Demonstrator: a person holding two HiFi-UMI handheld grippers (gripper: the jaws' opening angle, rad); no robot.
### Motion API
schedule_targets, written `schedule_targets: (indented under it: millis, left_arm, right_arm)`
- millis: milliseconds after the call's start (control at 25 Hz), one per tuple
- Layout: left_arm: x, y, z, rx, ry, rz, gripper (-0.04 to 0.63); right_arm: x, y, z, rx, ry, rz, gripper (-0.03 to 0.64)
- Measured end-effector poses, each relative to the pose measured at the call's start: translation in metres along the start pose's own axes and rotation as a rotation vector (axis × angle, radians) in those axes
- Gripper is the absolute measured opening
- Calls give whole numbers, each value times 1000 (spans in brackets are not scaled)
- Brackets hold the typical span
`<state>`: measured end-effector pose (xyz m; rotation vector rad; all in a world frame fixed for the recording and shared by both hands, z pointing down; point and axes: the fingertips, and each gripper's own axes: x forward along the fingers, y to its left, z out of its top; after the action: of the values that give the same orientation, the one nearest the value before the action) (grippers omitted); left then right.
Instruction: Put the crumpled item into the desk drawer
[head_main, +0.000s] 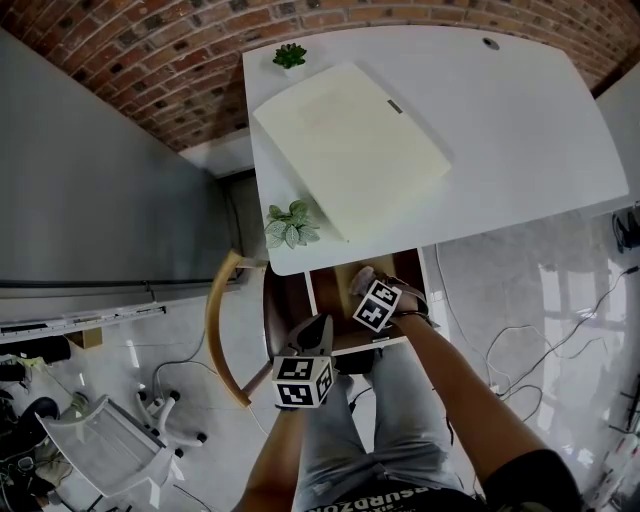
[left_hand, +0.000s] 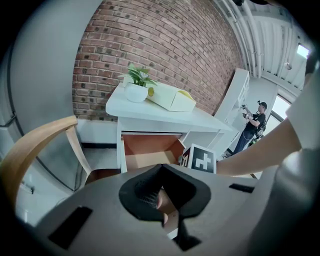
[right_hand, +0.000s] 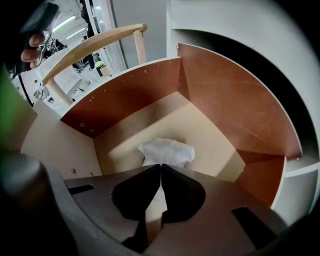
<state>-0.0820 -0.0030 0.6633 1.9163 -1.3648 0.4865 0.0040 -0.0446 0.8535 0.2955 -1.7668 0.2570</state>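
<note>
The crumpled item (right_hand: 167, 151) is a white wad of paper hanging just above the pale floor of the open desk drawer (right_hand: 225, 105). My right gripper (right_hand: 161, 166) is shut on its near end, reaching down inside the drawer. In the head view the right gripper (head_main: 360, 283) sits over the pulled-out drawer (head_main: 325, 288) under the white desk (head_main: 520, 130). My left gripper (head_main: 318, 335) hovers in front of the drawer at its left, shut and holding nothing. Seen from the left gripper (left_hand: 162, 165), the drawer (left_hand: 150, 145) stands open ahead.
A wooden chair (head_main: 222, 320) stands left of the drawer. On the desk lie a flat cream box (head_main: 350, 140) and two small potted plants (head_main: 290, 55) (head_main: 292, 225). A white swivel chair (head_main: 100, 440) is at lower left, cables (head_main: 520, 350) trail on the floor at right.
</note>
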Motion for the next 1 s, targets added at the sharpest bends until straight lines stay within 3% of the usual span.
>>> schedule_targets:
  millis: [1000]
  left_arm:
    - [13,13,-10,-2,12,3,3]
  right_arm:
    - [22,-4,-4,2,-22,4,25]
